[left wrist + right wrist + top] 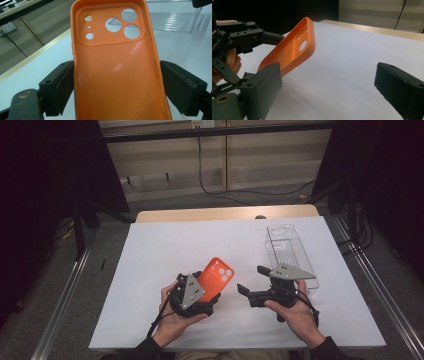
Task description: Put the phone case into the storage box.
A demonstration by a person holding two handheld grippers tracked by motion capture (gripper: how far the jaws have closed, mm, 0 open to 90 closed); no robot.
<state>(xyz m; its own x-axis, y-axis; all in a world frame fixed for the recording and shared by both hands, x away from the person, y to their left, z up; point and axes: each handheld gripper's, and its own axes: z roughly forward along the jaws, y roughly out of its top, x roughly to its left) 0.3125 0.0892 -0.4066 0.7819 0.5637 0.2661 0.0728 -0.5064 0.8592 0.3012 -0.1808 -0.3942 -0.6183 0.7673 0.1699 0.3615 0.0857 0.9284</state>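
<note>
An orange phone case (216, 278) with round camera holes sticks up and away from my left gripper (202, 295), tilted above the white sheet. The left gripper is shut on the case: its two black pads (62, 87) press the case's long sides (117, 75), and the hollow inner face looks at the camera. My right gripper (252, 280) stands open just right of the case, jaws pointing left toward it, with nothing between them. In the right gripper view the case (292, 50) hangs beyond the left pad (263, 85), apart from it.
A clear plastic tray (290, 251) lies on the white sheet (165, 245) behind the right hand, at the right. The wooden table edge (225, 213) runs along the back. Dark stands and cables flank the table.
</note>
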